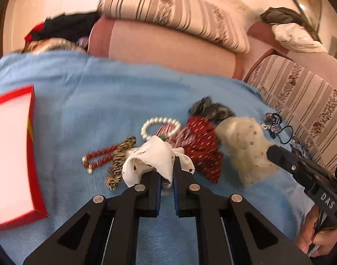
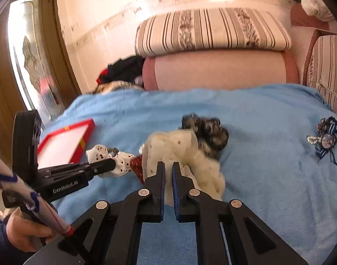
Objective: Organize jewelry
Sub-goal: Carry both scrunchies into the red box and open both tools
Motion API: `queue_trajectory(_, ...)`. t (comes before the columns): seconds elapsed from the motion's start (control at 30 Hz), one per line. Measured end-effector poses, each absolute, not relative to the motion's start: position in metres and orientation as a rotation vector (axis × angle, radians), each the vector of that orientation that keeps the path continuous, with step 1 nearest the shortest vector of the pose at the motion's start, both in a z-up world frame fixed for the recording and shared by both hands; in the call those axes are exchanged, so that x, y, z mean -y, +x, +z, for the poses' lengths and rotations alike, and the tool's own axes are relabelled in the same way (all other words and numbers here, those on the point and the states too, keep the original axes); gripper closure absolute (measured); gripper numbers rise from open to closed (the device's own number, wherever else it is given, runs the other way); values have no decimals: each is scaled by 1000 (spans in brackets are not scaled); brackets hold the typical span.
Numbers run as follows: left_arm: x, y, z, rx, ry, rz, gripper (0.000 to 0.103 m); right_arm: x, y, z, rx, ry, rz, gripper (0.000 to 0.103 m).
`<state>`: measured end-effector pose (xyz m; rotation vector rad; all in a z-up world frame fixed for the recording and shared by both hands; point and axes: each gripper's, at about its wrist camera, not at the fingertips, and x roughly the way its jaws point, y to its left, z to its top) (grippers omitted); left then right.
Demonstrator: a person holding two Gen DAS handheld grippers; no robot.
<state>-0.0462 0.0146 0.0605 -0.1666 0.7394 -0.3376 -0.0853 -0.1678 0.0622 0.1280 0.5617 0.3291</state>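
Observation:
My left gripper (image 1: pixel 167 172) is shut on a white dotted scrunchie (image 1: pixel 153 156), also seen in the right wrist view (image 2: pixel 122 161). My right gripper (image 2: pixel 168 172) is shut on a cream tulle scrunchie (image 2: pixel 181 150), which also shows in the left wrist view (image 1: pixel 245 141). Between them lie a red dotted scrunchie (image 1: pixel 201 141), a dark grey scrunchie (image 1: pixel 212 109), a pearl bracelet (image 1: pixel 146 128), a red bead bracelet (image 1: pixel 100 156) and a leopard hair tie (image 1: pixel 118 163). A red box with a white inside (image 1: pixel 11 154) lies at the left.
Everything lies on a blue blanket (image 2: pixel 267 176) over a bed. A blue brooch and hair ties (image 2: pixel 327 139) lie at the right. Striped cushions (image 2: pixel 212 31) and a pink bolster (image 2: pixel 219 70) stand behind. Dark clothes (image 2: pixel 124 68) lie at the back left.

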Motion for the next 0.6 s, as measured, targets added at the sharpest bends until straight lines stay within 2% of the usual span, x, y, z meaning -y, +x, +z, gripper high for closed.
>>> queue_trajectory(0.23,-9,-63,90,-605,-97,-356,95,174,-87,68,-543,166,330,96)
queue_trajectory(0.43,-13,-59,90,-618,-97,-340,95,164,-71,46,-718,162,390,95)
queue_trajectory(0.5,-15,-60,90,-616,-99,-335,95,162,-69,42,-741,158,387,87)
queue_trajectory(0.57,-18,-62,91,-610,-96,-332,95,163,-70,42,-735,155,388,53)
queue_trajectory(0.6,-18,-63,92,-608,-93,-329,95,162,-71,43,-721,145,377,49)
